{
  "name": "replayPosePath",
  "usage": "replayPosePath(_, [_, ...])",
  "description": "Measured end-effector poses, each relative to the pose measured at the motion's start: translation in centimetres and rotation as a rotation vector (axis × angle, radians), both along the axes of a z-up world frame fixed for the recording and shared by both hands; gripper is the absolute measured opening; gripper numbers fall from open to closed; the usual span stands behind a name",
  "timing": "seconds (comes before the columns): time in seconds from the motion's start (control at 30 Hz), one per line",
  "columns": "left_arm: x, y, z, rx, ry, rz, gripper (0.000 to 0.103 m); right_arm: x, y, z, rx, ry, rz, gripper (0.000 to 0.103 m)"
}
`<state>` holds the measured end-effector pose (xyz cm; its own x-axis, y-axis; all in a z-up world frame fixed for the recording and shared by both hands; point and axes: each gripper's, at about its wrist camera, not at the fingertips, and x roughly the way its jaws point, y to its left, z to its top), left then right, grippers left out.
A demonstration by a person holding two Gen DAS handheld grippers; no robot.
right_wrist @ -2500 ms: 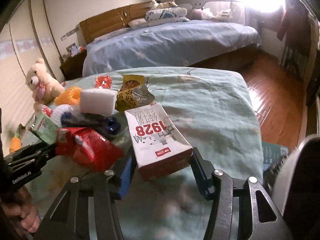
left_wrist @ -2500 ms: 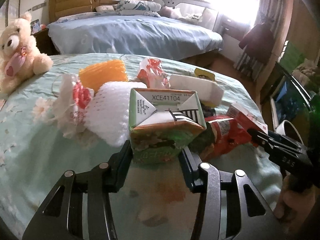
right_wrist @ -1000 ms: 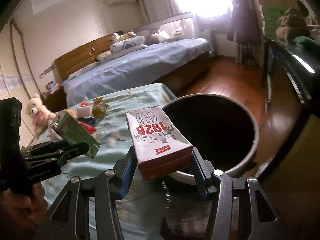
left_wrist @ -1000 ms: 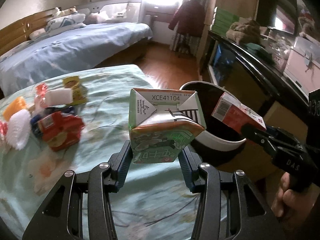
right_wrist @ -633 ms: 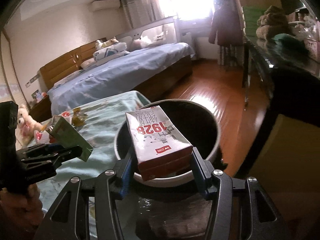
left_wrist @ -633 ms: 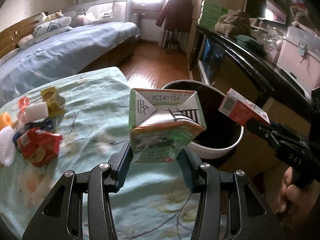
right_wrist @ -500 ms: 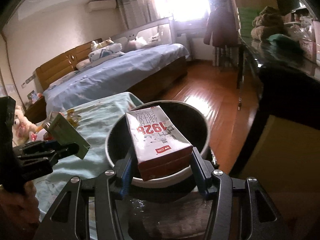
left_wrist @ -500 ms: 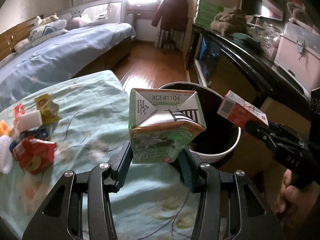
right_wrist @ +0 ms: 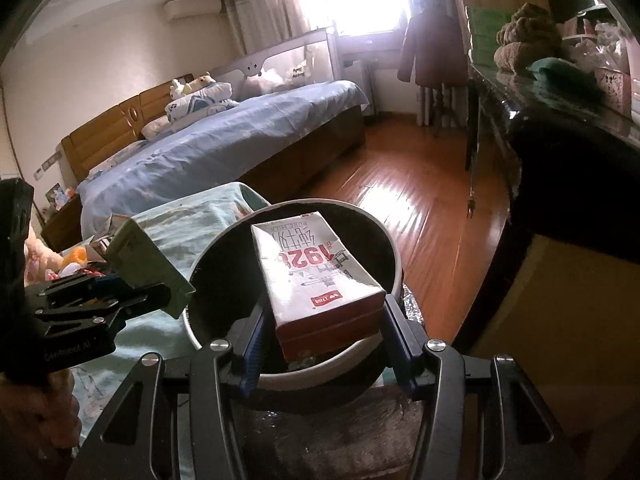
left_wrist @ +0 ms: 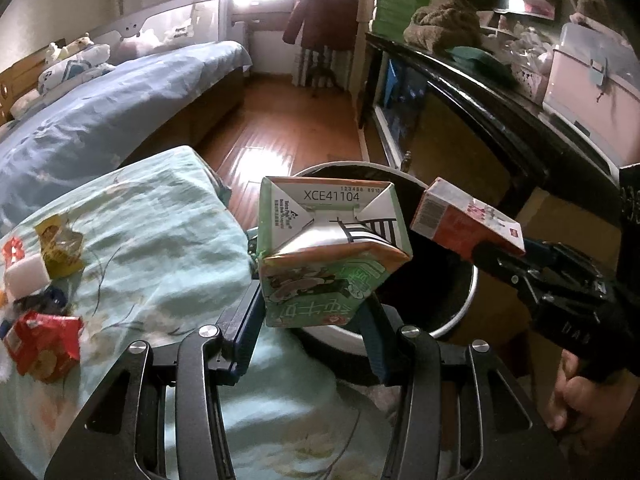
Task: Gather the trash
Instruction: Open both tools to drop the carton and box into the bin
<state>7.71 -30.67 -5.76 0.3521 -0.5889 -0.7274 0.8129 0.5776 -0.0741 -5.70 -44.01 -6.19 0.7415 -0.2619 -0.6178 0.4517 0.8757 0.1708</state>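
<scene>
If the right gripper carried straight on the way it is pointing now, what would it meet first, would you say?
Most likely the dark inside of the white-rimmed bin: the right gripper, shut on the red 1928 carton, points down over the opening. Depth is hard to judge, so the far wall may come first.

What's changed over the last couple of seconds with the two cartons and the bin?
Both tools carried their cartons from the trash pile on the bed to the round white-rimmed bin. The left tool grips the green milk carton throughout; the right tool grips the red-and-white 1928 carton. Nothing dropped yet.
</scene>
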Motion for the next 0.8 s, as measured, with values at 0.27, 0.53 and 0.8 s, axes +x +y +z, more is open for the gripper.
replayPosePath(0.27, [0.9,-1.8,0.0,0.007,-0.001,-0.011,0.045,0.6,-0.9,-0.4,0.006,0.011,-0.004,0.053])
replayPosePath(0.53, [1.3,-2.9,-0.8,0.004,0.036,-0.036,0.045,1.1,-1.6,-1.0,0.013,0.027,-0.005,0.053])
replayPosePath(0.8, [1.0,-3.0,-1.3,-0.01,0.047,-0.066,0.056,1.2,-2.2,-1.5,0.036,0.042,-0.01,0.055])
